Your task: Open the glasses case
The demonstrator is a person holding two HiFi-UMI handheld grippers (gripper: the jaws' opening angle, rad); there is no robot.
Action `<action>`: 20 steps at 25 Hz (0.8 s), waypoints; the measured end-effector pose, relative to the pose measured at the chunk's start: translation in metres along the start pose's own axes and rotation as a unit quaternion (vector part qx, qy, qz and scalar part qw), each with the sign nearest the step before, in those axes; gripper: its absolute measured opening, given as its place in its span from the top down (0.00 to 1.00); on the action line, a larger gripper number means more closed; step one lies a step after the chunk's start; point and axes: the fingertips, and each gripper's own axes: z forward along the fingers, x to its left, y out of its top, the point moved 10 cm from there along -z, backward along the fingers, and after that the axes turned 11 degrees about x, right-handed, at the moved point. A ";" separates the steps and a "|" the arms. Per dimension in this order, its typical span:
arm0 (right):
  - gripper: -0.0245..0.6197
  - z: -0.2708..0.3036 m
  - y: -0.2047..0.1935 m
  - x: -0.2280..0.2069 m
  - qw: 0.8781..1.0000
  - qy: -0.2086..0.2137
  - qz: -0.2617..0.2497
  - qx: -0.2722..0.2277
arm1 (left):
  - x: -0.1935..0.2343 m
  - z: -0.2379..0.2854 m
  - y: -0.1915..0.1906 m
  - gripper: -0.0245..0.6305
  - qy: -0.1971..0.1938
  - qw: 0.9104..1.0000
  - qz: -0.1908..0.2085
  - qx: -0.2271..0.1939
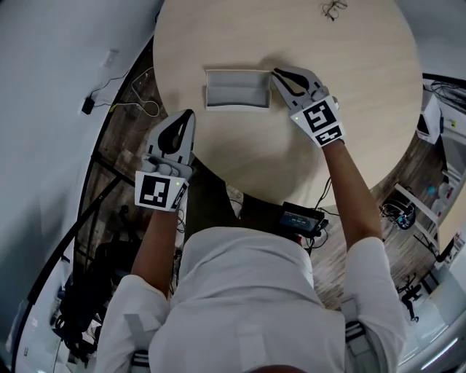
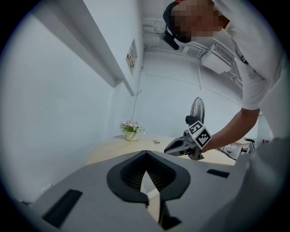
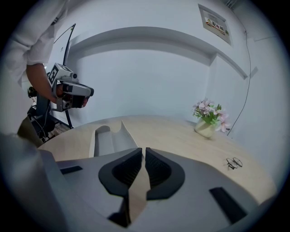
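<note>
The grey glasses case (image 1: pixel 237 89) lies open in the middle of the round table, its lid standing up along the far side. In the right gripper view the case (image 3: pixel 108 138) sits just left of the jaws. My right gripper (image 1: pixel 279 73) hovers at the case's right end, jaws shut with nothing between them. My left gripper (image 1: pixel 189 115) is held back by the table's near left edge, apart from the case, and its jaws are shut and empty too. The left gripper view shows the right gripper (image 2: pixel 168 147) over the table.
A pair of glasses (image 1: pixel 335 9) lies near the table's far edge, also seen as glasses (image 3: pixel 234 162) in the right gripper view. A pot of pink flowers (image 3: pixel 208 120) stands by the wall. A fan (image 2: pixel 196 111) stands behind the table. Cables and equipment lie on the floor around it.
</note>
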 end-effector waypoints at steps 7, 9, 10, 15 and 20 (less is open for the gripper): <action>0.91 -0.010 0.004 0.002 1.000 -0.003 0.000 -0.003 | -0.001 -0.002 0.008 0.94 -0.005 1.000 0.001 -0.008; 0.91 -0.014 0.007 0.002 1.000 -0.010 0.001 -0.006 | -0.001 -0.001 0.010 0.94 -0.007 1.000 0.000 -0.010; 0.91 -0.017 0.010 0.003 1.000 -0.015 0.000 -0.009 | 0.000 -0.003 0.011 0.94 -0.008 1.000 -0.001 -0.011; 0.91 -0.047 0.045 0.023 0.998 -0.039 0.013 -0.040 | 0.006 -0.023 0.024 0.94 -0.020 1.000 -0.007 -0.012; 0.91 -0.092 0.097 0.045 0.991 -0.083 0.046 -0.092 | 0.020 -0.041 0.051 0.94 -0.046 0.998 0.009 -0.033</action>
